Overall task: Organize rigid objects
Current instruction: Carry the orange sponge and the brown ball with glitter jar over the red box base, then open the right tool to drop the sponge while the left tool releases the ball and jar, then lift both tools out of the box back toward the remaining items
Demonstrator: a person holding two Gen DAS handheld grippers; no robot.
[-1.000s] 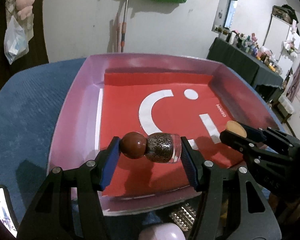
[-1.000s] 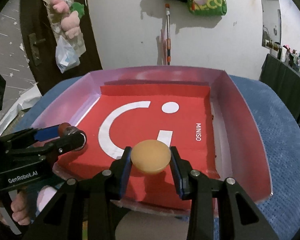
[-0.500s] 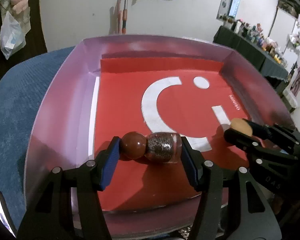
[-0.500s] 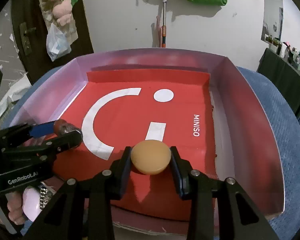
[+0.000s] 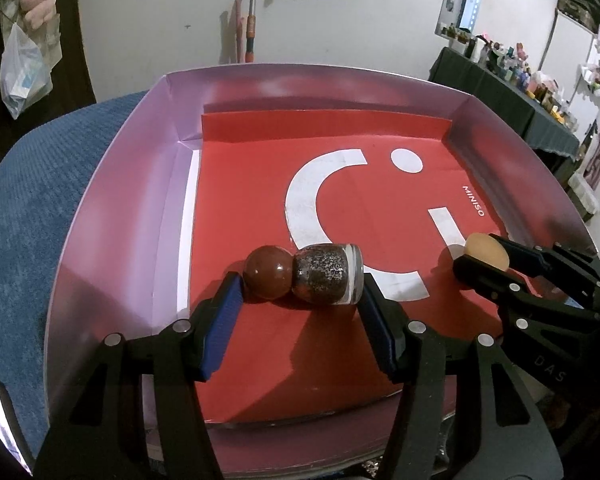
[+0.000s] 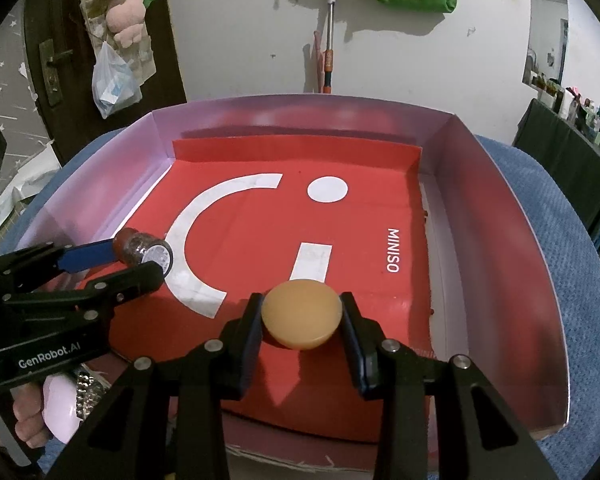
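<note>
A small glitter-filled bottle [image 5: 326, 280] with a round brown cap [image 5: 269, 273] lies sideways between the blue pads of the left tool [image 5: 302, 296], which is closed on it end to end, cap against one pad and base against the other. It sits low over the near left part of the box [image 5: 112, 216]; whether it touches the floor or hangs just above it cannot be told, though its shadow lies close beneath. To its right, the right tool [image 6: 302, 322] is clamped on a tan disc [image 6: 302, 314], gripped by its edges and held low over the near middle of the floor, just in front of the white bar of the printed logo. The box is a shallow tray with pale pink walls, lined with a red sheet [image 6: 260, 224] carrying a white smile mark and the word MINISO. Nothing else lies in it. The box rests on a blue cloth surface [image 5: 32, 184]. Judging by this, both pieces have reached the box but neither is released, so setting them down and letting go is what remains here.
</note>
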